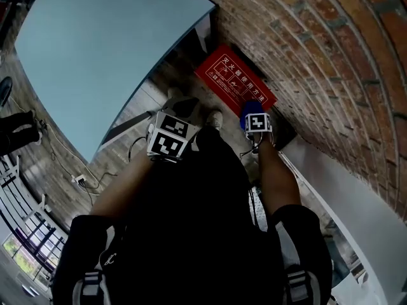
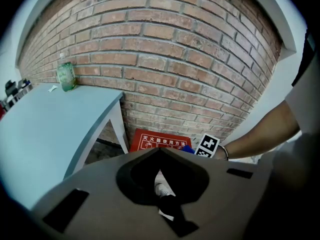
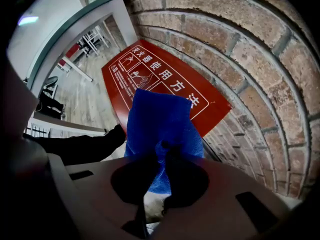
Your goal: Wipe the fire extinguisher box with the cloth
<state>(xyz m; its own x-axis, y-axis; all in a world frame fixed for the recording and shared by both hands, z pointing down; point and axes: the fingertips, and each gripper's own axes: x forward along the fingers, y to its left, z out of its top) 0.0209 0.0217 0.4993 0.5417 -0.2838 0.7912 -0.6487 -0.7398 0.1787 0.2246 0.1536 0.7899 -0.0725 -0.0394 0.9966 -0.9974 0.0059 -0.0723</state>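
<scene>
Fire extinguisher box (image 1: 235,81), red with white lettering on its face, sat low on the wooden floor (image 1: 137,110), right against the foot of the red brick wall (image 1: 331,56) and just beside the end of the pale blue bench (image 1: 95,49). And the right hand-held gripper (image 1: 254,116) was down there, jaws pinching a bright blue cloth (image 1: 250,112) that hung over the near edge of the box; whether the fabric touched the red face couldn't be told. Over on the other side, the left hand-held gripper (image 1: 170,135) hung back above the person's white shoe (image 1: 215,117), jaws pressed together with nothing between them, well short of the box. Up on the bench, a small green bottle (image 2: 65,76) stood by the wall
</scene>
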